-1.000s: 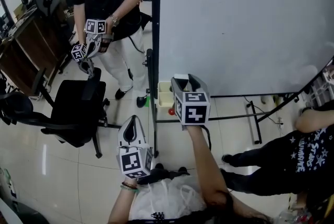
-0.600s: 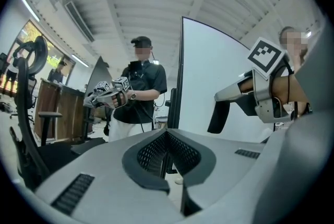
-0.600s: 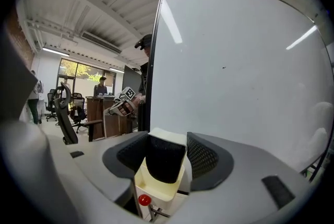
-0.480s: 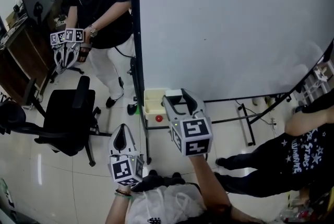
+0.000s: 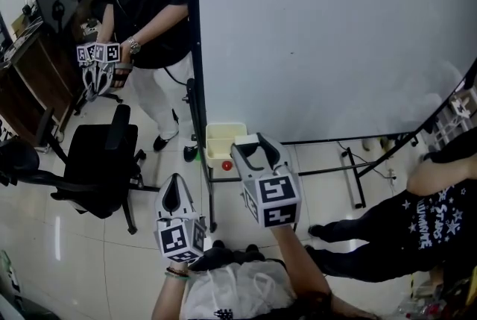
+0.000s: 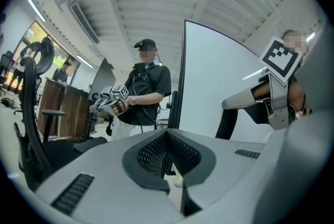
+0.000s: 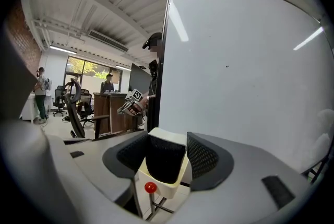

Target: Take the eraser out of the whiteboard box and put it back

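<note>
In the right gripper view, a black eraser (image 7: 164, 159) with a white back sits between the pads of my right gripper (image 7: 166, 151), which is shut on it. Just beyond and below it is the cream whiteboard box (image 7: 154, 180) with a red knob (image 7: 151, 187) under it. In the head view the right gripper (image 5: 256, 145) holds the eraser (image 5: 251, 153) just right of the box (image 5: 220, 139), at the whiteboard's (image 5: 335, 35) lower left corner. My left gripper (image 5: 174, 186) hangs lower left over the floor. Its jaws (image 6: 166, 138) are shut and hold nothing.
A black office chair (image 5: 100, 162) stands at the left. Behind it a person in black (image 5: 149, 5) holds another pair of grippers (image 5: 97, 61). Another person's arm and dark clothes (image 5: 417, 221) are at the right. The whiteboard's stand legs (image 5: 358, 177) cross the floor.
The head view has swung right. My right gripper, still holding the eraser, has drawn back a little toward me from the box. The left gripper has hardly moved.
</note>
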Available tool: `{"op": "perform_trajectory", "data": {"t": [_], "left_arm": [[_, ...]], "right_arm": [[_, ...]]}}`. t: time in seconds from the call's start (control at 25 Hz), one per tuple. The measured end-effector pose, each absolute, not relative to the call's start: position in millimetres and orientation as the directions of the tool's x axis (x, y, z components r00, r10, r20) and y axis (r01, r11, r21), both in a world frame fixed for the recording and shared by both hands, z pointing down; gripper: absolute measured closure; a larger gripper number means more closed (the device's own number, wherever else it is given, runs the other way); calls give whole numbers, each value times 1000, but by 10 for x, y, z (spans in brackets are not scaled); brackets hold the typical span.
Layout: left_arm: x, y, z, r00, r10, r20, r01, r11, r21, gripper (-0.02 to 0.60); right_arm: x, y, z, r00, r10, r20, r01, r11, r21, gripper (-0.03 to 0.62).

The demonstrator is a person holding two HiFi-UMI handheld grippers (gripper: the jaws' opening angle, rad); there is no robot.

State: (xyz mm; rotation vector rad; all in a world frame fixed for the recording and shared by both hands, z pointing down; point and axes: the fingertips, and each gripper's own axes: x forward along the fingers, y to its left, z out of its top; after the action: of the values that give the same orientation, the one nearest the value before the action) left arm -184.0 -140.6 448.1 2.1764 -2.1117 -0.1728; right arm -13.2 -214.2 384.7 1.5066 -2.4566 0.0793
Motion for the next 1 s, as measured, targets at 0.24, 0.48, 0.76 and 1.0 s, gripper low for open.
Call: {"op": "perform_trajectory", "data": {"t": [0.24,0.48,0.76,1.0], "left_arm": [[-1843,-1386,4462,30,-1000,-3,-991,-31,133,580],[-1784,-1391,4450,45,-999,19,-995,-44,87,580],[-1766,-1410,4426,37,-999,-4,-994,-37,104,580],[-1713,-1429,4460,46,-999,3,-996,-45,70,580]], "right_arm": [[-134,-2127,3861,-435,-867,244,-879,468,95,329],[-152,-2105,3852,-445,-862,244,-873,478,98,329],[-70,-2116,3928,-437,-863,254,-877,471,93,329],[-63,-2139,3972,-439,-861,257,-876,473,89,329]]}}
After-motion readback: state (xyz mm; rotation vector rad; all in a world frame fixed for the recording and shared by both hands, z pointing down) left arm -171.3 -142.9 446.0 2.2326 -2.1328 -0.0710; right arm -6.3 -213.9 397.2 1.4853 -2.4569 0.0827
